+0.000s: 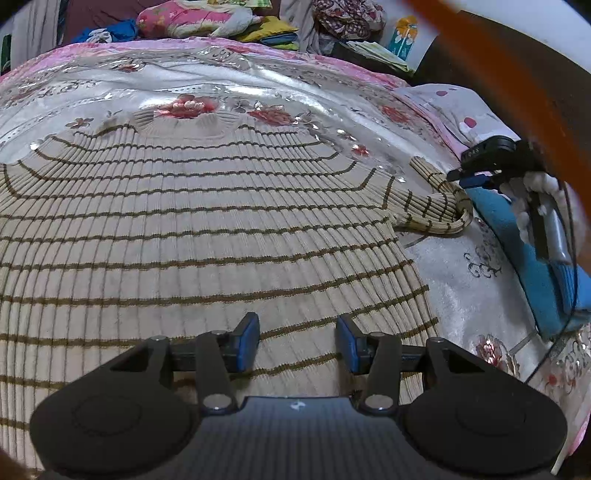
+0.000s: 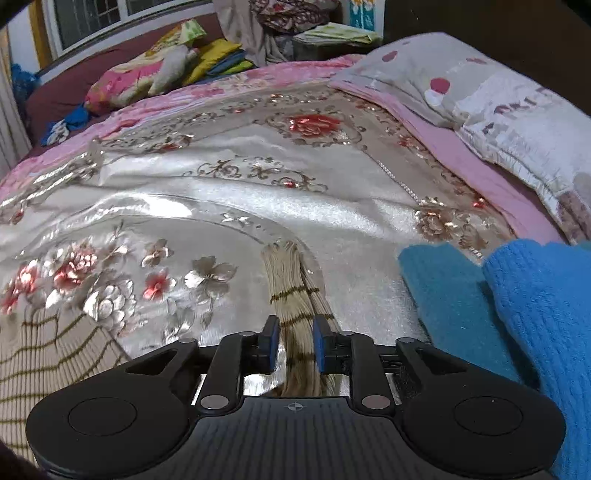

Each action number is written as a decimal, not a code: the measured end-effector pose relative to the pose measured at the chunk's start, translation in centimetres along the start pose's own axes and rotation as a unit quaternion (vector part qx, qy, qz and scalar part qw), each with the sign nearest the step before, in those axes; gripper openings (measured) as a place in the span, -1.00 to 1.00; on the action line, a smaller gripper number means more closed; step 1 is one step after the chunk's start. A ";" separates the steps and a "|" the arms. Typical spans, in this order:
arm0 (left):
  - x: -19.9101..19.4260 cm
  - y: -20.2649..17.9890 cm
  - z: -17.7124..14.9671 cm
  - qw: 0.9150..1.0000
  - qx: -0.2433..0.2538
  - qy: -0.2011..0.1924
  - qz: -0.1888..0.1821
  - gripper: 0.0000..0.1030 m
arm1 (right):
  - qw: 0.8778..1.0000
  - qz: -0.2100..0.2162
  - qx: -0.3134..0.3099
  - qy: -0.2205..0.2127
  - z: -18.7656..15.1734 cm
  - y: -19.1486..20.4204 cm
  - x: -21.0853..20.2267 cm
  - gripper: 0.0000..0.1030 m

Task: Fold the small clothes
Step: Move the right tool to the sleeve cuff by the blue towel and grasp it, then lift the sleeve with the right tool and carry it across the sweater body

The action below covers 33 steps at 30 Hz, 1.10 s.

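A beige ribbed sweater (image 1: 192, 236) with thin brown stripes lies flat on the bed, front side spread out. My left gripper (image 1: 297, 341) is open and hovers just above its lower body. The sweater's right sleeve (image 1: 432, 206) is bent back on itself. In the right wrist view that sleeve (image 2: 291, 295) runs between my right gripper's (image 2: 295, 345) pads, with the jaws narrowed around it but small gaps at the sides. The right gripper also shows in the left wrist view (image 1: 476, 177) at the sleeve's bend.
The bed carries a shiny silver and pink floral cover (image 2: 229, 199). Folded blue knitwear (image 2: 454, 295) lies at the right, a pillow (image 2: 480, 107) behind it. Piles of clothes and cloths (image 1: 207, 22) sit at the far edge. An orange strap (image 1: 517, 85) crosses the upper right.
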State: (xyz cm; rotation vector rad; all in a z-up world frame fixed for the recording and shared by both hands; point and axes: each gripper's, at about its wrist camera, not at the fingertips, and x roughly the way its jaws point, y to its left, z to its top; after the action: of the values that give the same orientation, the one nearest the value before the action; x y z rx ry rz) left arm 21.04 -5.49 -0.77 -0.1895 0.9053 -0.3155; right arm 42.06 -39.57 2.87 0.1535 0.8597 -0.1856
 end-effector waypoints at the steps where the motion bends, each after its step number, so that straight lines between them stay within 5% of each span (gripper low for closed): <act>1: 0.0 0.0 0.0 1.000 0.001 0.000 0.000 0.00 | 1.000 -0.001 0.001 0.002 0.1 0.0 0.2 -0.43; 8: -0.3 0.4 -0.3 1.000 -0.005 0.001 -0.008 0.01 | 1.000 -0.026 -0.013 0.005 0.4 0.4 1.6 -0.43; 12: -0.7 0.8 -0.6 1.000 -0.011 0.003 -0.012 0.01 | 1.000 -0.011 -0.012 0.005 0.5 0.3 1.0 -0.82; 17: -1.7 1.5 -1.0 1.000 -0.017 0.002 -0.009 0.01 | 1.000 0.006 -0.025 -0.016 0.7 1.2 -1.1 -1.00; 22: -2.8 2.1 -1.4 1.000 -0.024 0.001 -0.005 0.03 | 0.999 0.018 -0.027 -0.029 1.2 2.0 -2.9 -1.00; 29: -2.5 2.0 -1.2 1.000 -0.023 0.001 -0.001 0.12 | 1.000 -0.005 0.001 -0.001 1.3 0.6 -0.4 -0.53; 33: -1.8 1.8 -1.1 1.000 -0.022 0.008 0.001 0.13 | 1.000 0.003 -0.004 0.009 1.1 0.6 1.0 -0.49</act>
State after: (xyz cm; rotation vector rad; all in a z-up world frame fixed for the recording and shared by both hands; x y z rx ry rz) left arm 19.51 -3.27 -0.64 -0.2263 0.9280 -0.2956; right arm 43.66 -39.31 2.83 0.1505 0.8778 -0.1756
